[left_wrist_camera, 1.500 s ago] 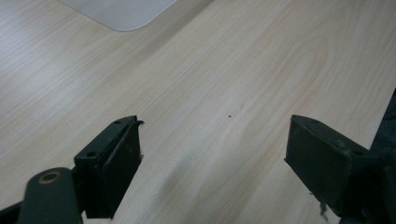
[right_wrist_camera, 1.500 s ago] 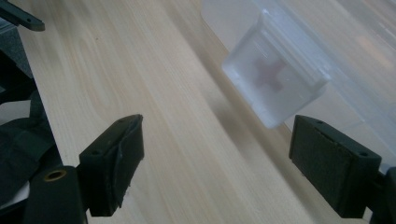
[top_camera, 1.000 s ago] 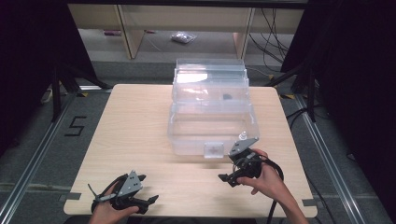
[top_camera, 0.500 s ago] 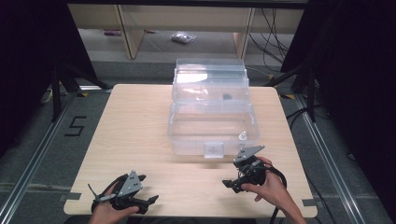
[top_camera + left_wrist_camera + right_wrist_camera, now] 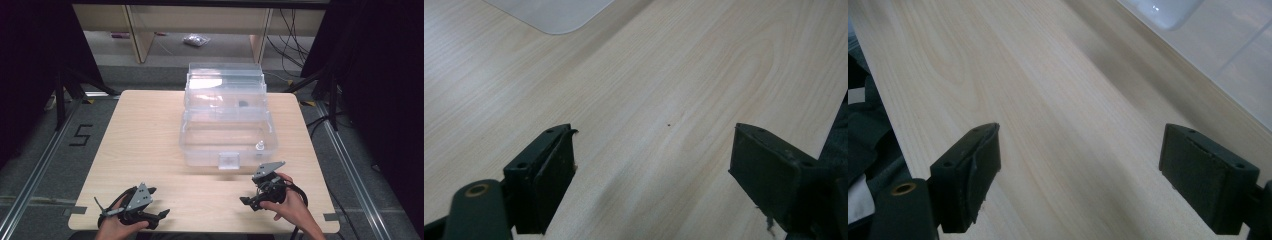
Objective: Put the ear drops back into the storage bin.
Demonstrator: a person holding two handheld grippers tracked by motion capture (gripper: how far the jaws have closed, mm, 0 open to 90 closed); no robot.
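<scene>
Grippers idle near the table's (image 5: 150, 140) front edge, left gripper (image 5: 159, 214) and right gripper (image 5: 248, 201) both with jaws spread wide and empty, apparently parked, the clear plastic tiered box (image 5: 226, 117) standing untouched mid-table beyond them.

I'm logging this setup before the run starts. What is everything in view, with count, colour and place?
Storage box: one, clear plastic, tiered, at the table's far middle, with a latch on its near face.
Small dark item: one, inside the box's upper tier; too small to identify.
Table: one, light wood.
Bag: one, clear, on the floor beyond the table.
Floor mark "5": one, black, left of the table.
Left tongs: one, black, open, at the near left edge, held by a hand.
Right tongs: one, black, open, near right, in front of the box, empty.
</scene>
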